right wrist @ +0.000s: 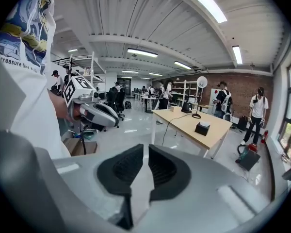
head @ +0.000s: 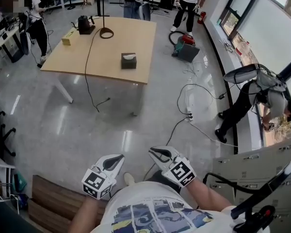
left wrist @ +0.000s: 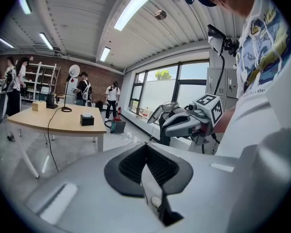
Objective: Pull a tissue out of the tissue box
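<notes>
Jaws on the left gripper point(head: 117, 158) are pressed together on nothing, the right gripper's point(head: 154, 152) a sliver apart, empty. The tissue box point(head: 128, 60) sits well away on the wooden table point(head: 68, 62). Arrive closed and they'd shove the box, not pinch tissue.

Both are held low in front of the body, side by side and close together, each tipped a bit downward. Left gripper point(head: 115, 160): jaws pressed together, nothing in them. Right gripper point(head: 158, 152): jaws look a hair apart at the tips, hard to be sure, also empty. Bare forearms point(head: 211, 195) angle back in.
</notes>
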A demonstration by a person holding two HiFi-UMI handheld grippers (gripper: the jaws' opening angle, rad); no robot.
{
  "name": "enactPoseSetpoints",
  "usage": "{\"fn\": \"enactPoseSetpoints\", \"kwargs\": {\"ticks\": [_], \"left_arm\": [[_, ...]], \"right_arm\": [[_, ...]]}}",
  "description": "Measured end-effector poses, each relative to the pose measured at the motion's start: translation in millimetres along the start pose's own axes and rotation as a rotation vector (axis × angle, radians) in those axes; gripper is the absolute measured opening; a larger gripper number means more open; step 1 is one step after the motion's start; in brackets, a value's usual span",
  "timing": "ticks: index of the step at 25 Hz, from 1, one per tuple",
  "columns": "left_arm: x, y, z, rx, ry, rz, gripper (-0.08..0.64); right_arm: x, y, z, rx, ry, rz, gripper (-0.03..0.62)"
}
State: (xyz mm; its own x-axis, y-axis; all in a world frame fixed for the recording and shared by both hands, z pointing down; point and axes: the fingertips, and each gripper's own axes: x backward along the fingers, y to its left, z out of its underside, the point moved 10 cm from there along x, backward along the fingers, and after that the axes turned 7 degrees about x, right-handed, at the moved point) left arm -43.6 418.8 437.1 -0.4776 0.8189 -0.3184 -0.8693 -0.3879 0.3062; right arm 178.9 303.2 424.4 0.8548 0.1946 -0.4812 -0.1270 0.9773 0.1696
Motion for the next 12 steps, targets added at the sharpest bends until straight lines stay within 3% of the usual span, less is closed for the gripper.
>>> {"fn": "enactPoseSetpoints", "kwargs": {"ticks": [5, 12], "left_arm": [[-6, 14, -5, 0.017, 0.003, 0.007, 0.006], [-40, 43, -16, 0.036, 0.054, -0.039, 0.006]], "right_arm": [[-8, -10, -3, 0.002, -0.006, 0.026, 0.003], [-33, -52, -4, -0.031, -0.013, -0.008, 0.003]]}}
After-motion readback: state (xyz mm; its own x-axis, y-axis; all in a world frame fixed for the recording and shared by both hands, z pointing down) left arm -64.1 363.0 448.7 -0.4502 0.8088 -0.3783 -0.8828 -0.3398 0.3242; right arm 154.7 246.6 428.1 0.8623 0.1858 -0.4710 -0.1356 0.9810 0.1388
